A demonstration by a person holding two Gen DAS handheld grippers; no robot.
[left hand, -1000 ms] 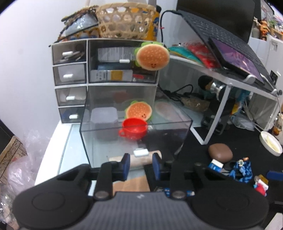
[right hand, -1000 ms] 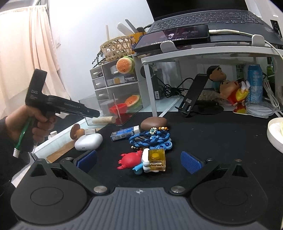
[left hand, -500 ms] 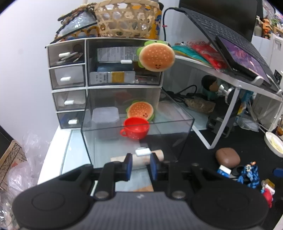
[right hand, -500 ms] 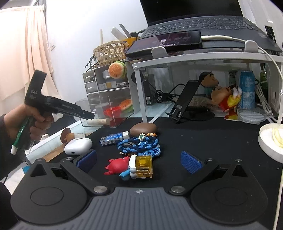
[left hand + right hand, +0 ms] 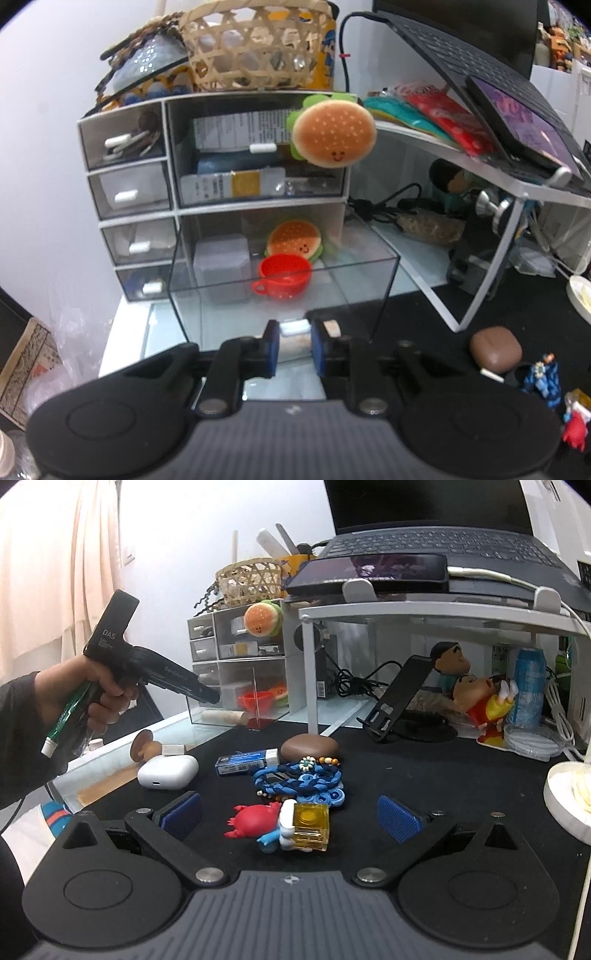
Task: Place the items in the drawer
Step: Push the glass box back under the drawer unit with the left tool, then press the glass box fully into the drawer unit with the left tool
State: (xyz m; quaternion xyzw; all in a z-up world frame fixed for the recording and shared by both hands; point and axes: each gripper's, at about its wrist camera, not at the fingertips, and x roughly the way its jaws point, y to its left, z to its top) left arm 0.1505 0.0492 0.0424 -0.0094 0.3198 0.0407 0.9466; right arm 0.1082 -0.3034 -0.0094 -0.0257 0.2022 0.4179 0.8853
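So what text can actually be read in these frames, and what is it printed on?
"DAS": white letters on the handle of the left tongs, seen from the right wrist view.
Smaller print under "DAS" and along the tongs' barrel: too small to read.
Paper labels in the organizer: printed lines, blurred.
Blue eraser sleeve: print too small.
Blue can: lettering unreadable.

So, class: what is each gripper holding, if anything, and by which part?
The left gripper closes around the drawer's white handle, though actual contact cannot be told. The right gripper is open and holds nothing.
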